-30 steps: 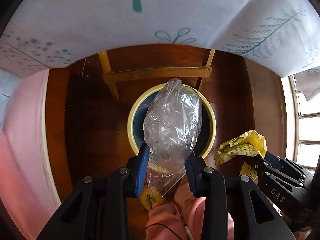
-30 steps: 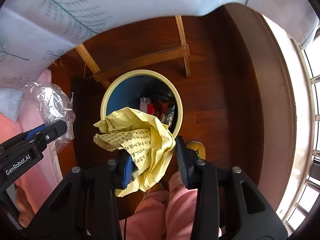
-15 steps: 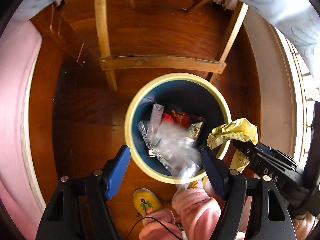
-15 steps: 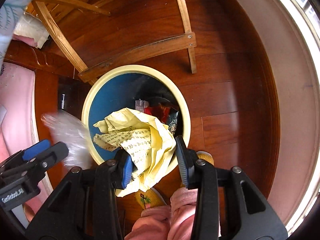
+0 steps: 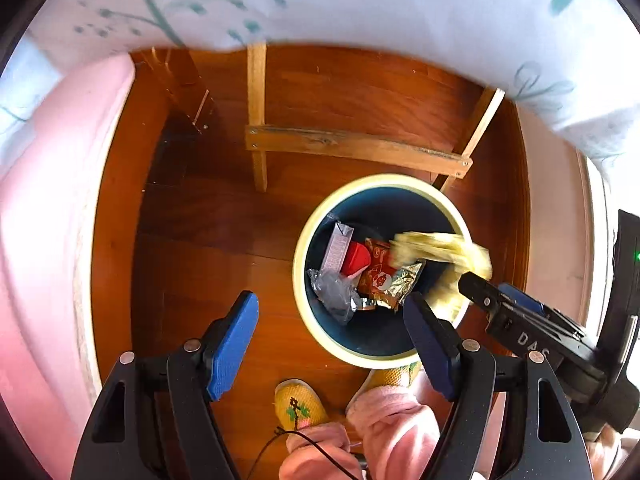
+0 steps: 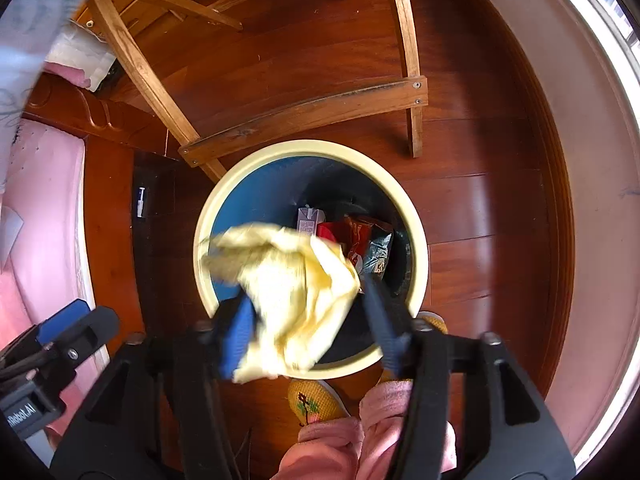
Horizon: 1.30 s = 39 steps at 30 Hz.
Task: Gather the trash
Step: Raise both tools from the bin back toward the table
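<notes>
1. Left gripper (image 5: 332, 340) hung above the wood floor (image 5: 200, 216), just left of the bin (image 5: 344, 350); its blue pads (image 5: 230, 344) stood wide apart with nothing between them.
2. Bin was round with a cream rim and dark blue inside; it stood on the floor beside a wooden chair frame (image 5: 352, 148).
3. Inside the bin lay a crumpled clear plastic bag (image 5: 334, 294), a red and gold snack wrapper (image 5: 384, 280), a small pale carton (image 5: 338, 244) and a red item (image 5: 356, 258); the bag rested at the near-left of the pile, touching the wrapper.
4. Right gripper (image 6: 308, 328) was over the near rim of the bin (image 6: 416, 240); its jaws looked parted, and crumpled yellow paper (image 6: 296, 280) sat between them, strongly blurred; whether the pads were pressing the paper or already clear of it, I could not tell.
5. From the left wrist view the same yellow paper (image 5: 444, 252) showed as a smear over the right side of the bin opening, at the tip of the right gripper (image 5: 480, 294).
6. Pink trouser legs (image 5: 380, 428) and yellow slippers (image 5: 300, 404) showed at the bottom of frame, just near the bin; a pale patterned cloth (image 5: 360, 4) hung across the top.
</notes>
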{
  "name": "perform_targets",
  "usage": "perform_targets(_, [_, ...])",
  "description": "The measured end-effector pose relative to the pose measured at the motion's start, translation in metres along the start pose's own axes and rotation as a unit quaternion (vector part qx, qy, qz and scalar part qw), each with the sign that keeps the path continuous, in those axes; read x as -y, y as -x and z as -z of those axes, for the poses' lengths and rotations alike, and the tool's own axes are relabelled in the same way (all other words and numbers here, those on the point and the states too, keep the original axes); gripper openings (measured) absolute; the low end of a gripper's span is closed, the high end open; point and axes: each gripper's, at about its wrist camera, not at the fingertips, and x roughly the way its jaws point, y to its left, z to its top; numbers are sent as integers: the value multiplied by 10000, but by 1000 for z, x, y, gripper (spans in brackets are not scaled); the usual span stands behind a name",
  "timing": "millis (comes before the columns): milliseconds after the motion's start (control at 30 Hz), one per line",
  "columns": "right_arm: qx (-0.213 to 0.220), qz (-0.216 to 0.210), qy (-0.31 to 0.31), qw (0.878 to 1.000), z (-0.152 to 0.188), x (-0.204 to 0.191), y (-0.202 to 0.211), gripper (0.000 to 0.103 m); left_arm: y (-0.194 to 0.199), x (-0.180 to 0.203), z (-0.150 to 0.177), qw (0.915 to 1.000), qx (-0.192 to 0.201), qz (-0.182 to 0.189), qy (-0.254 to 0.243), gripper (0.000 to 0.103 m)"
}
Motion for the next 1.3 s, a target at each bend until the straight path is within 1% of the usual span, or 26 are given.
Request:
perform_targets(200, [105, -1, 12, 9999, 5, -10, 38, 63, 48, -3, 0, 9997, 102, 0, 219, 76])
perform_targets(300, [153, 37, 42, 9999, 6, -18, 67, 63, 85, -3, -1, 9994, 212, 17, 288, 76])
perform_targets(533, [370, 84, 249, 9990, 10, -43, 166, 63, 193, 5, -10, 9974, 665, 161, 239, 76])
perform_targets(667, [605, 63, 309, 9977, 16, -58, 229, 63, 258, 14, -14, 9950, 959, 277, -57, 76])
perform_targets(767, [763, 74, 364, 9964, 23, -65, 270, 63, 300, 22, -13, 9923, 1183, 255, -248, 76])
perform_targets(967, [1058, 54, 348, 9938, 30, -75, 340, 63, 375, 27, -8, 9875, 1506, 17, -454, 76])
perform_targets(1100, [1400, 68, 385, 9894, 32, -82, 388, 63, 420, 25, -8, 9816, 1832, -68, -542, 75])
perform_targets(1133, [1503, 70, 389, 9879, 33, -85, 403, 63, 430, 24, -10, 9798, 1909, -49, -586, 75])
perform_targets(1233, [1827, 69, 394, 9824, 32, -93, 432, 63, 460, 21, -18, 9750, 2105, 91, -704, 75])
perform_targets(1300, [2043, 73, 397, 9781, 27, -100, 451, 63, 477, 24, -25, 9707, 2260, 104, -804, 75])
